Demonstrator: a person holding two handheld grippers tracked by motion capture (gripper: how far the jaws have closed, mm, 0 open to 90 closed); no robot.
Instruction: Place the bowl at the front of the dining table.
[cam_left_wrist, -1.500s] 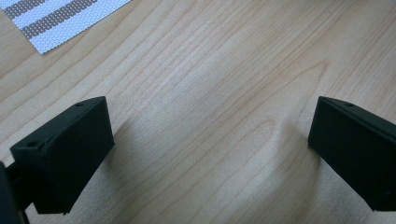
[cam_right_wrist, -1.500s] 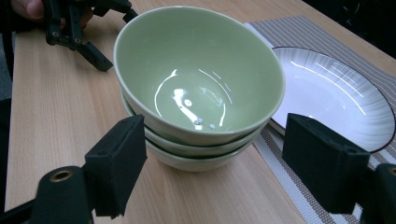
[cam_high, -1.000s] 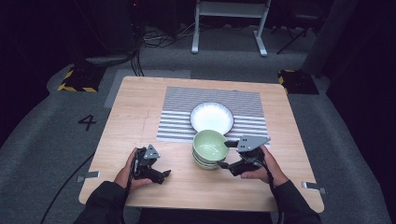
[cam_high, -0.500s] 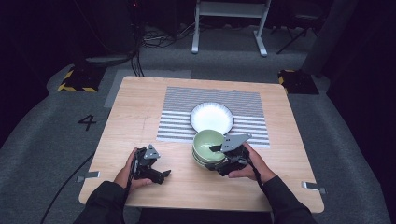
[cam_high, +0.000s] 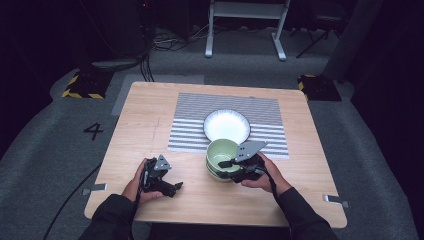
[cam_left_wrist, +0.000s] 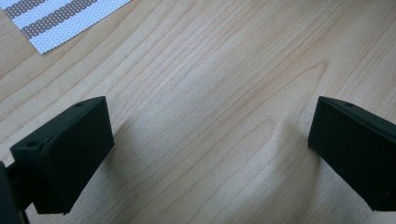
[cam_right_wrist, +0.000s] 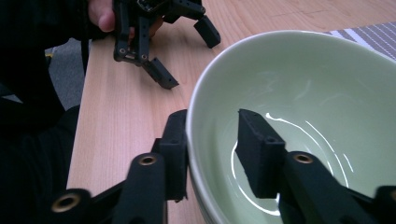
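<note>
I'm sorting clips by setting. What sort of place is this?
Probably a lab or studio set up for recording, not a home: a lone wooden table on grey carpet, cables running to dark equipment behind, hazard-striped blocks, and a number 4 marked on the floor.

Wooden table (cam_high: 150, 110) sits on grey carpet with a "4" (cam_high: 93, 131) marked on it, some cables (cam_high: 165, 42) and a metal stand (cam_high: 245, 20) behind.

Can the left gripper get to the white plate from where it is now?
Probably yes. The left gripper rests open on bare wood, and the table between it and the white plate on the striped mat looks clear. The green bowl sits off to the side.
</note>
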